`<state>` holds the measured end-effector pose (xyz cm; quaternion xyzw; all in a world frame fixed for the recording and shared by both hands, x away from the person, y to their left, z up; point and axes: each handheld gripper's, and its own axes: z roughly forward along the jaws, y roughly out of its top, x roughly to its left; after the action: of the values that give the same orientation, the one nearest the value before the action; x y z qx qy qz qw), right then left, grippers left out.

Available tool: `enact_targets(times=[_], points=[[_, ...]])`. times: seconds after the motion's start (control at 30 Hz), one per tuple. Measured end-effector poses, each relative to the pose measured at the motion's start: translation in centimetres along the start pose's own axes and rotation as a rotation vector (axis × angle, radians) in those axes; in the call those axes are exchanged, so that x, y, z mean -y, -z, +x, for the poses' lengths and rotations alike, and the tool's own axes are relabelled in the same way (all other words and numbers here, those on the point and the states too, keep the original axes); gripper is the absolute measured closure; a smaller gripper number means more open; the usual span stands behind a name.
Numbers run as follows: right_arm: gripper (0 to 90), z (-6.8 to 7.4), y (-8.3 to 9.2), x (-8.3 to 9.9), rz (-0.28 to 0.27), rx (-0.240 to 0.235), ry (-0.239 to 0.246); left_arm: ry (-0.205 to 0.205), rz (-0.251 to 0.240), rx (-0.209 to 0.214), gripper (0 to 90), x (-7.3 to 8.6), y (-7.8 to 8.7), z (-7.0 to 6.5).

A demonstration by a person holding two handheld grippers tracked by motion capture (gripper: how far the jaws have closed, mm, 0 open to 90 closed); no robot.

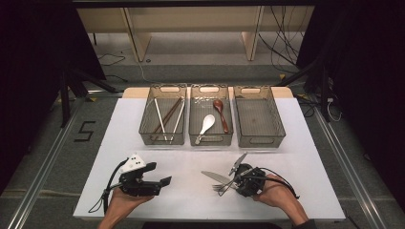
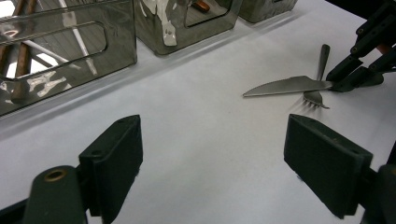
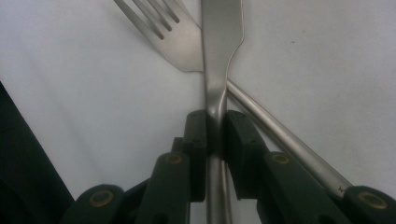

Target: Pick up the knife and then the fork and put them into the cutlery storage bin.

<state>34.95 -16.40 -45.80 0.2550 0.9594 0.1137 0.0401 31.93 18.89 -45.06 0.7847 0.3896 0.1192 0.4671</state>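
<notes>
A steel knife lies on the white table with its blade pointing left, also in the high view. My right gripper is shut on its handle, both pads pressed against it. A fork lies crossed under the knife, tines beside the blade. The left gripper view has the knife, the fork and the right gripper farther off. My left gripper rests at the front left, open with nothing between its fingers.
Three smoky plastic bins stand in a row at the back. The left bin holds chopsticks, the middle bin a white spoon and a brown spoon. The right bin has nothing in it.
</notes>
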Motion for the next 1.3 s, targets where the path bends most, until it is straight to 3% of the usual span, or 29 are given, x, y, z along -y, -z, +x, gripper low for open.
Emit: enact_targets(times=[0.8,1.3], points=[[81.0,0.1,0.0,-0.4,0.021,0.002,-0.014,-0.009,-0.002,-0.008,20.1,0.0,0.0,-0.1],[81.3,-0.3,1.1,-0.1,-0.049,-0.038,-0.056,-0.004,-0.008,-0.009,20.1,0.0,0.1,0.1]])
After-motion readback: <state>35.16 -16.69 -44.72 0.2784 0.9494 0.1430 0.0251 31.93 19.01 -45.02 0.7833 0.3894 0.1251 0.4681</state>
